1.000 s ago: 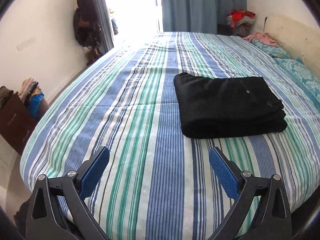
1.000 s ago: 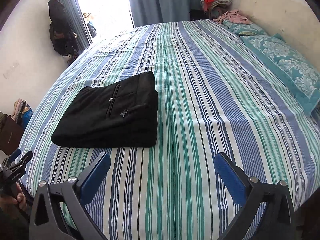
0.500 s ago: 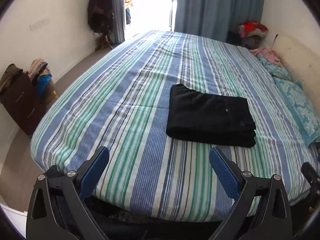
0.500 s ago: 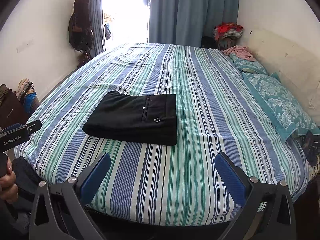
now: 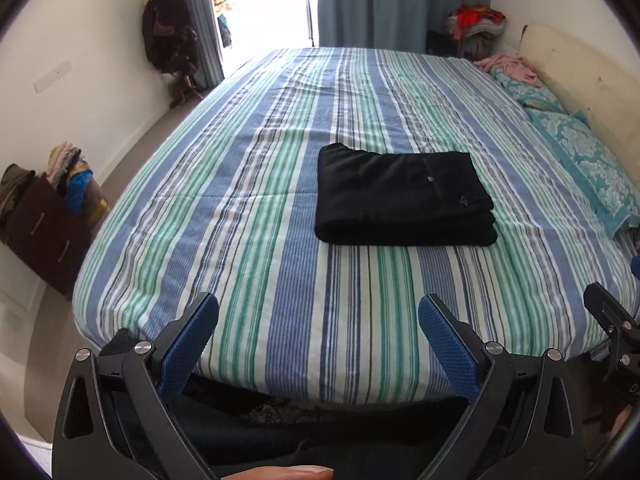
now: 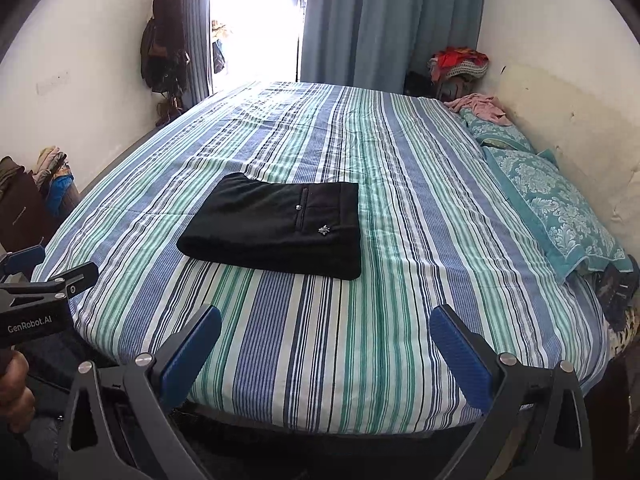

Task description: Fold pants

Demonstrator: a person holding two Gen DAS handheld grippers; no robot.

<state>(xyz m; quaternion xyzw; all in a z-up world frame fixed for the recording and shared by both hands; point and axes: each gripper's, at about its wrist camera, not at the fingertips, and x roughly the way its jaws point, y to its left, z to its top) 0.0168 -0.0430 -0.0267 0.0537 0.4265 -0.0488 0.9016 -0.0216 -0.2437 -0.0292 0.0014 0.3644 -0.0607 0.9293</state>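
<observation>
Left wrist view: your left tool (image 5: 318, 332) stands wide open and empty at the near edge of the bed (image 5: 256, 208), having drawn back over the last second from close above the pants (image 5: 402, 196), which lie folded into a compact black rectangle mid-bed, well apart from both tools. Right wrist view: your right tool (image 6: 326, 346) is likewise spread wide, holding nothing, and has retreated so that the whole bed now shows; by this evidence the folding appears complete and only withdrawal remains.
</observation>
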